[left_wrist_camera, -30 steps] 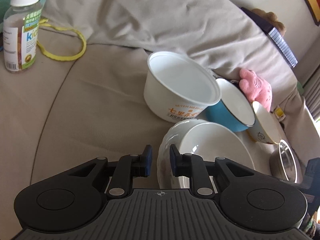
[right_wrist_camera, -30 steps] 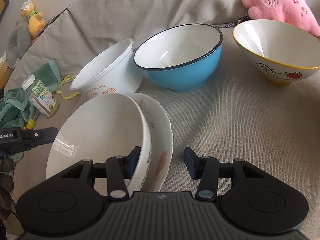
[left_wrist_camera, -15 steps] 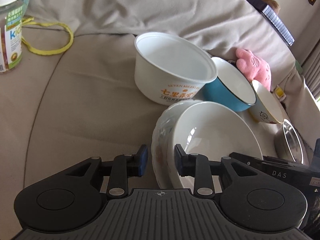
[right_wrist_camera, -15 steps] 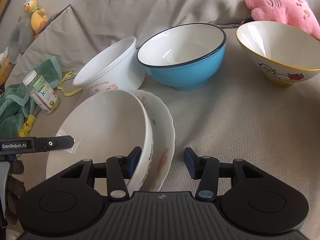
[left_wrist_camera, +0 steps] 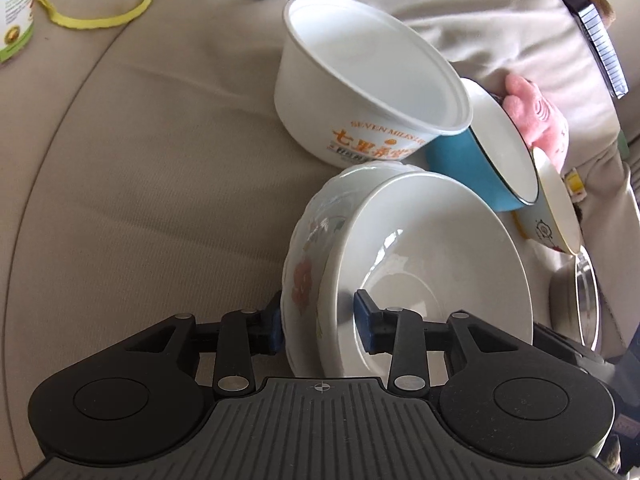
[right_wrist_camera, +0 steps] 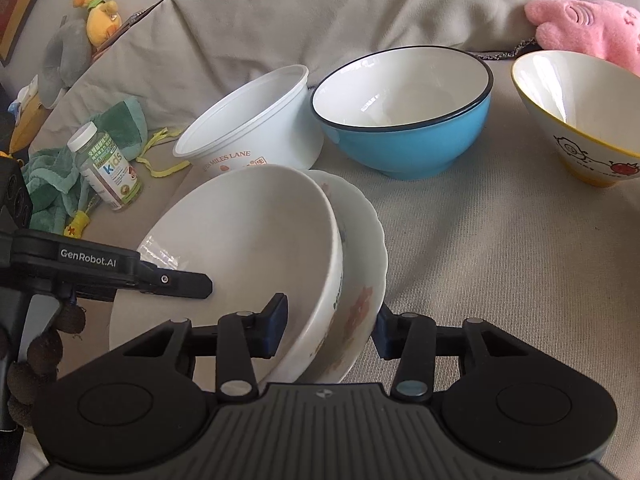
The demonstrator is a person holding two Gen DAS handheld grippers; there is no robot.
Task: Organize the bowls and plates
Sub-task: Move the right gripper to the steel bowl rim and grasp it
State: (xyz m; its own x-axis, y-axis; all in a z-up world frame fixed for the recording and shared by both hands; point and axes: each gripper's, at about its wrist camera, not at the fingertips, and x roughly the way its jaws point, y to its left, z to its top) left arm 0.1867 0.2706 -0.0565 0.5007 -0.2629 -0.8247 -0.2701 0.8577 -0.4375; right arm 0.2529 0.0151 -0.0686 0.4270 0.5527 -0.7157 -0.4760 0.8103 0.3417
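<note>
The left gripper [left_wrist_camera: 320, 322] is seen straddling the near rims of two nested bowls; its jaws are opening, with one blue pad outside the flowered wall and the other inside the plain bowl, and a gap shows at the inner pad, so the grasp is released. The right gripper [right_wrist_camera: 330, 322] is set across the same pair from the other side. Its jaws are closing, one pad lying inside the plain bowl, the other against the outer scalloped rim; whether both pads press cannot be told for certain, though the pair is held tilted between them.

The plain white ceramic bowl [right_wrist_camera: 240, 248] is nested in the white scalloped bowl with orange flower print [right_wrist_camera: 360, 280], and both are tipped on edge on the beige sofa seat cushion [right_wrist_camera: 500, 260], toward its front edge. Just behind them a white plastic tub with orange lettering [left_wrist_camera: 360, 92] is leaned against a blue bowl with white inside and dark rim [right_wrist_camera: 404, 120]. Further along the back of the cushion a cone-shaped white bowl with yellow rim and cartoon print [right_wrist_camera: 576, 120] is placed, and a steel bowl [left_wrist_camera: 576, 304] is partly seen near the pair. A pink plush toy [right_wrist_camera: 584, 28] is rested against the backrest. Toward the far side of the cushion a vitamin bottle with white cap [right_wrist_camera: 106, 168] is lying by a green cloth [right_wrist_camera: 60, 176] and a yellow cord [left_wrist_camera: 100, 4].
</note>
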